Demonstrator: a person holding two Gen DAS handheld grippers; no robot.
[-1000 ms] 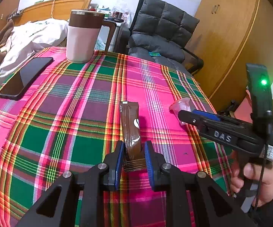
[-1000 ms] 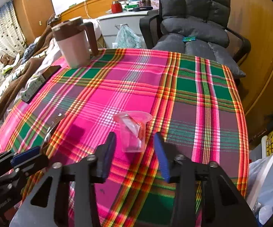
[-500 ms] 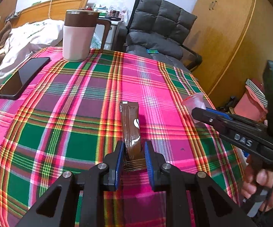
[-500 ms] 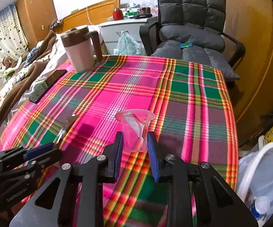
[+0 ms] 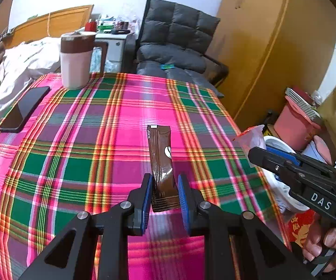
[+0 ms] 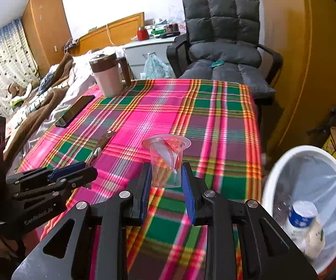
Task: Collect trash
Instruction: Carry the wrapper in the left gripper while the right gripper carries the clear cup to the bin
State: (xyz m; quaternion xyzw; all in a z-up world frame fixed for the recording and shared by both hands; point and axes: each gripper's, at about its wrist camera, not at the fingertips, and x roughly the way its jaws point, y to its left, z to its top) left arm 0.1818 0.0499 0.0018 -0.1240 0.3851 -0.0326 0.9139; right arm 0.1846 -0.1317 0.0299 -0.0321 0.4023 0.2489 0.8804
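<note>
- brown foil sachet point(image 5: 162, 163), long and flat, pinched by its near end in the left gripper point(image 5: 163, 193), so it juts out above the plaid tablecloth point(image 5: 98, 140).
- clear plastic cup point(image 6: 166, 161) clamped in the right gripper point(image 6: 166, 186), just closed, near the white lined bin point(image 6: 307, 186), presumably for dropping.

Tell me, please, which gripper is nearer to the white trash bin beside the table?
Right. The right gripper, shut on the clear plastic cup, is beside the bin; the left gripper, holding the brown sachet, is farther over the table.
</note>
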